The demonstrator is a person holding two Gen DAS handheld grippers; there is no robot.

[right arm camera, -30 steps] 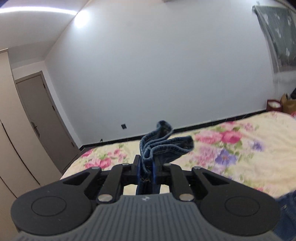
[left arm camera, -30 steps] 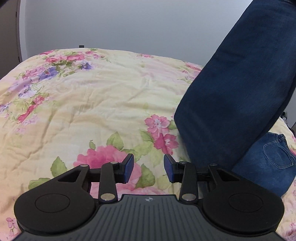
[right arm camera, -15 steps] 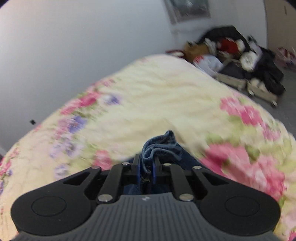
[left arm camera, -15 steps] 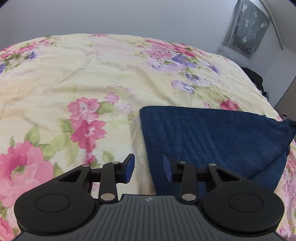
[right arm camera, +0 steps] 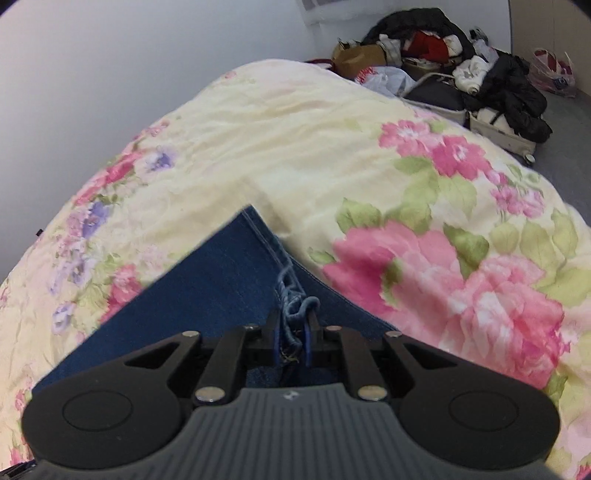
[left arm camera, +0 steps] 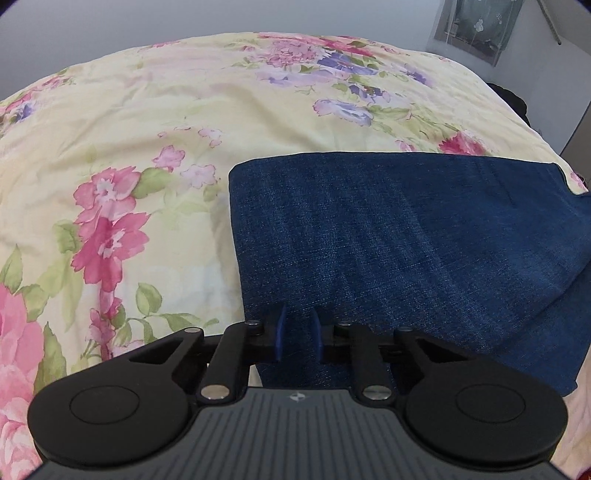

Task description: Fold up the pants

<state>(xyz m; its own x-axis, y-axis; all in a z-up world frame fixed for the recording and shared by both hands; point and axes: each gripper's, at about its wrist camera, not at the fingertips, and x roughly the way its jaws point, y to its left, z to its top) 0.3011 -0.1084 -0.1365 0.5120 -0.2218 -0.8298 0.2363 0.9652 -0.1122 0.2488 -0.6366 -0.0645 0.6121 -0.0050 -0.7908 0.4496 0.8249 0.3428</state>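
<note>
The dark blue jeans [left arm camera: 388, 236] lie folded flat on the floral bedspread [left arm camera: 147, 122]. My left gripper [left arm camera: 298, 334] hovers over the near left part of the folded jeans, its blue pads a small gap apart with nothing between them. In the right wrist view the jeans [right arm camera: 207, 273] stretch away to the left. My right gripper [right arm camera: 293, 332] is shut on the bunched hem of the jeans [right arm camera: 295, 308], low over the denim.
The bedspread [right arm camera: 295, 147] runs out on all sides of the jeans. Beyond the bed's far edge, a pile of clothes and bags [right arm camera: 458, 70] sits on the floor by the wall. A grey hanging [left arm camera: 480, 29] is on the far wall.
My right gripper swung down from high in the air and laid the jeans leg flat on the bed. My left gripper moved over the folded denim and its jaws narrowed.
</note>
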